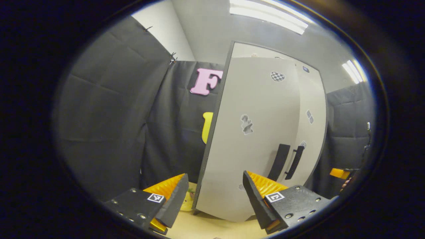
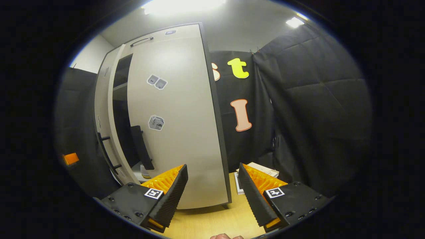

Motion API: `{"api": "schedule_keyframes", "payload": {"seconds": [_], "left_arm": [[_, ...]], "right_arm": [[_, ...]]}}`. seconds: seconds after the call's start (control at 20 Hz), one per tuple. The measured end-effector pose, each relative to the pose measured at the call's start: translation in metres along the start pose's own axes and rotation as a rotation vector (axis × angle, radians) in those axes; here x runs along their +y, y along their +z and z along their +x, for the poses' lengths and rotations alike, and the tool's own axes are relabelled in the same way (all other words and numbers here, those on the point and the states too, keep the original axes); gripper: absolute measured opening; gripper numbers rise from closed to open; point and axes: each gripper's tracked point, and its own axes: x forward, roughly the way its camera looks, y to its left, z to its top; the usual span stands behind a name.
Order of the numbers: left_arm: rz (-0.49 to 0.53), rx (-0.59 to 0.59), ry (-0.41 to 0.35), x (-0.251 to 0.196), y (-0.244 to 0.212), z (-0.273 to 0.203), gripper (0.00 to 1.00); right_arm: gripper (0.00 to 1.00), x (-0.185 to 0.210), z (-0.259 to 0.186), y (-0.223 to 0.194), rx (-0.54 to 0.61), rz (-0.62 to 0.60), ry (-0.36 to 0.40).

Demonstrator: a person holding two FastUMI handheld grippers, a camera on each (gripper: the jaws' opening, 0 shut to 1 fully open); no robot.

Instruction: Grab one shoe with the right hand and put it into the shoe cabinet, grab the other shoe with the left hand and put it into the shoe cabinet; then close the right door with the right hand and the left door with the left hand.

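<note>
The pale shoe cabinet [image 1: 265, 109] stands upright on the wooden table, right in front of both grippers. In the left gripper view its left door [image 1: 252, 149] fills the middle, with two black handles [image 1: 279, 162] side by side near the meeting edge. In the right gripper view the right door [image 2: 179, 126] stands slightly ajar, leaving a dark gap [image 2: 121, 99] onto the shelves. A small pale thing [image 2: 144, 172] sits low in that gap, too small to identify. My left gripper [image 1: 214, 174] is open, close to the left door's lower part. My right gripper [image 2: 212, 165] is open before the right door's lower edge.
Black cloth walls close in behind and beside the cabinet. A white booklet [image 2: 262, 171] lies on the table [image 2: 212, 219] to the right of the cabinet. The other gripper shows as a small piece at the far edge [image 1: 338, 172] [image 2: 70, 158]. A fingertip [image 2: 225, 236] peeks in below.
</note>
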Motion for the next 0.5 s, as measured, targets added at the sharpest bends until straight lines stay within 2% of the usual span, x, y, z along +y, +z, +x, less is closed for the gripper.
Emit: {"api": "schedule_keyframes", "payload": {"seconds": [0.05, 0.1, 0.15, 0.25, 0.35, 0.4, 0.45, 0.5], "left_arm": [[-0.008, 0.006, 0.004, 0.005, -0.003, 0.0, 0.99], [-0.016, 0.016, 0.009, 0.01, -0.007, 0.001, 0.99], [-0.019, 0.021, 0.017, 0.015, -0.008, 0.003, 0.94], [-0.025, 0.024, 0.037, 0.024, -0.008, 0.006, 0.93], [-0.032, 0.012, 0.049, 0.03, -0.004, 0.008, 0.93], [-0.03, 0.002, 0.055, 0.032, -0.002, 0.007, 0.96], [-0.022, -0.008, 0.065, 0.036, 0.002, 0.008, 0.93], [-0.01, -0.019, 0.073, 0.039, 0.005, 0.007, 0.93]], "right_arm": [[0.96, -0.006, -0.004, 0.003, -0.014, -0.012, -0.016], [0.92, -0.011, -0.007, 0.004, -0.025, -0.023, -0.029], [0.96, -0.015, -0.008, 0.003, -0.033, -0.031, -0.039], [0.92, -0.023, -0.006, 0.0, -0.024, -0.041, -0.052], [0.92, -0.027, -0.002, 0.002, -0.019, -0.046, -0.054], [0.96, -0.029, 0.001, 0.004, -0.019, -0.048, -0.052], [0.92, -0.03, 0.005, 0.006, -0.018, -0.051, -0.048], [0.96, -0.03, 0.007, 0.01, -0.024, -0.057, -0.044]]}}
